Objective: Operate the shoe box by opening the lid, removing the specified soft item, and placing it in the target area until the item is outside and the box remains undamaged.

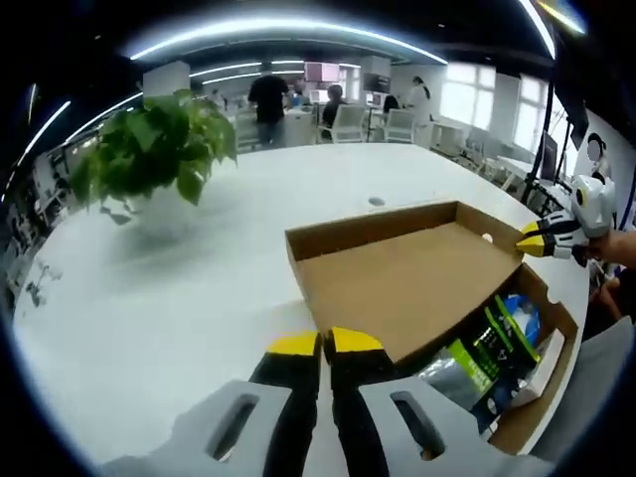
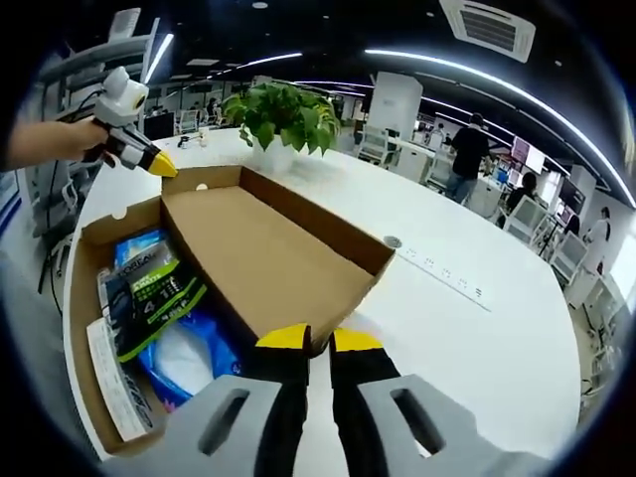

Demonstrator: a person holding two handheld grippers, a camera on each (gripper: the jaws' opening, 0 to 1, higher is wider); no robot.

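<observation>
A wide white desk (image 1: pixel 199 298) fills an open office lit by long ceiling strips.

Nearest in the left gripper view, the left gripper (image 1: pixel 325 343) has its 2 yellow-tipped jaws pressed together with nothing between them, just short of the near edge of the shoe box's (image 1: pixel 532 397) lid (image 1: pixel 407 283). The brown cardboard box sits on the desk with the lid swung fully back and lying flat, its plain inside facing up. Inside the box lie a dark packet with green print (image 1: pixel 487 363), something blue (image 1: pixel 522 318) and a clear plastic wrap (image 1: pixel 442 373); which of these is the soft item I cannot tell. Across the box, the other gripper (image 1: pixel 537 238) comes in from the right, its yellow tips over the lid's far corner; whether they touch the card is unclear.

In the right gripper view, the right gripper (image 2: pixel 318 340) also has its jaws together and empty, at the lid's (image 2: pixel 268 258) near edge. The open box (image 2: pixel 84 328) lies to the left with the green-printed packet (image 2: pixel 149 293) on a blue bag (image 2: pixel 189 363).

Farther off stand a leafy potted plant (image 1: pixel 149 149), then chairs (image 1: pixel 348 121) and people (image 1: pixel 268 99) at the back.
</observation>
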